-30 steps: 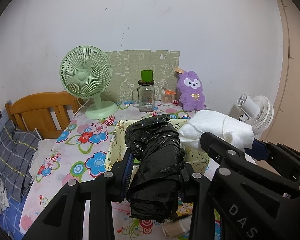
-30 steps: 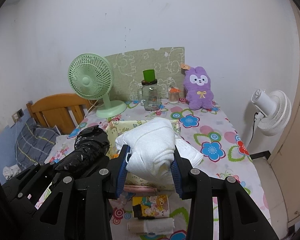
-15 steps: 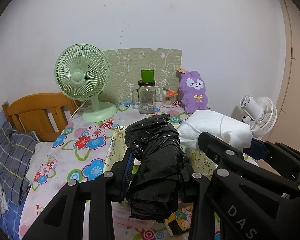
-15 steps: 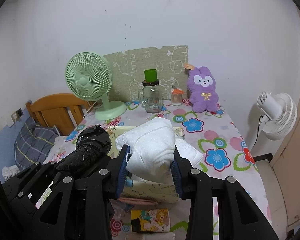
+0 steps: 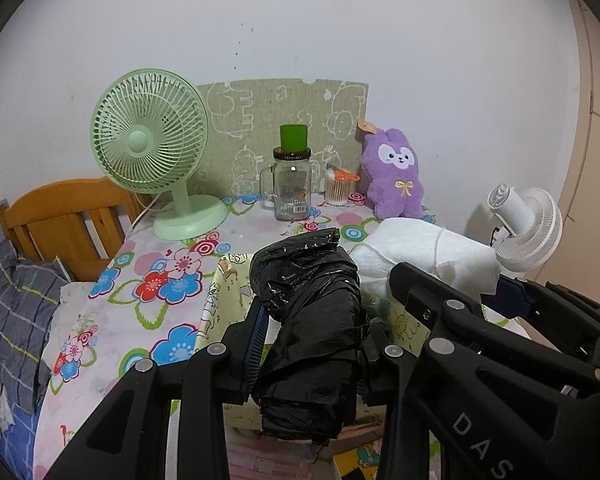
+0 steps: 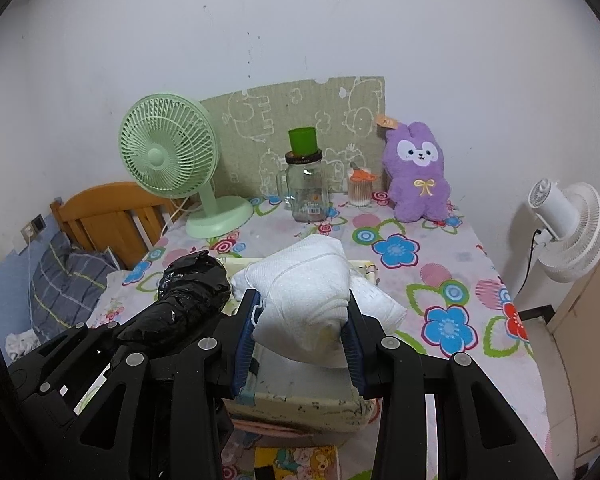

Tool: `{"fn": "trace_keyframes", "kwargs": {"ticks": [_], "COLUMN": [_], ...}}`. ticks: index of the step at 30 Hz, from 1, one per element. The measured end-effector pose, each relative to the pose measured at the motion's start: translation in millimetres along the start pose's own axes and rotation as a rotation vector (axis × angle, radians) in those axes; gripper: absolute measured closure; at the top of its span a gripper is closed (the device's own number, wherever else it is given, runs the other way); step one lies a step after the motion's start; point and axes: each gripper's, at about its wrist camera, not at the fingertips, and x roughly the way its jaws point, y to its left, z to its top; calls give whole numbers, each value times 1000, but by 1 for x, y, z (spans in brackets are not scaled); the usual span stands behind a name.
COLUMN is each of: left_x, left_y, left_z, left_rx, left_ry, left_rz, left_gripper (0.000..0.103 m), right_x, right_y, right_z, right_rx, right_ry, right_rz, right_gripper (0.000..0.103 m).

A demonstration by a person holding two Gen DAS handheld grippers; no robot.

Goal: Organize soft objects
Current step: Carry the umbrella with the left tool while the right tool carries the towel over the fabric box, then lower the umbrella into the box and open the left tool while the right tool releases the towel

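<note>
My left gripper (image 5: 312, 344) is shut on a black plastic bag bundle (image 5: 308, 312), held above a cream patterned fabric box (image 5: 224, 292). My right gripper (image 6: 302, 340) is shut on a rolled white towel (image 6: 304, 292), held over the same box (image 6: 300, 404), where another white towel (image 6: 376, 304) lies. The bag bundle also shows in the right wrist view (image 6: 188, 296), and the towel in the left wrist view (image 5: 424, 256). A purple plush rabbit (image 6: 416, 176) sits at the back of the table.
On the flowered tablecloth (image 6: 452, 280) stand a green desk fan (image 6: 168, 160), a glass jar with a green cup on it (image 6: 306, 184) and a cotton swab pot (image 6: 360, 188). A white fan (image 6: 568, 228) stands to the right. A wooden headboard (image 5: 60, 216) is at left.
Both grippers have moved forward over the table with their loads still held; the box, fan and rabbit appear closer and lower in view.
</note>
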Motion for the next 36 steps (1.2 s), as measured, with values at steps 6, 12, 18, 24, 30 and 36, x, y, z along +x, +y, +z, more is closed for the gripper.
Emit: {"fn": "trace_keyframes", "kwargs": {"ticks": [6,12,18,24,30,36], "left_x": [17,33,53,62,65,63], "left_y": [4,8,14,20,26,26], "left_z": [3,3,1,-3,-5,-7], "left_rx": [-6,-11,-27,-39,-50,-46], "left_ry": [26,54,105,129,138,140], "left_rz": [-6,-19,-13,-13,-20,-33], "left_gripper": [65,64,41,31,24,22], "right_x": [18,35,54,72,81,83], "right_y": [-1,-2,-2,0,5,7], "right_z": [3,5,4,1,1,0], "right_rx": [-2,-6,-6,8,-4,-15], "right_ry": [17,30,62,98,113,110], "right_rz": [9,17,23,50,82,82], "right_gripper": [60,60,60,60,53,28]}}
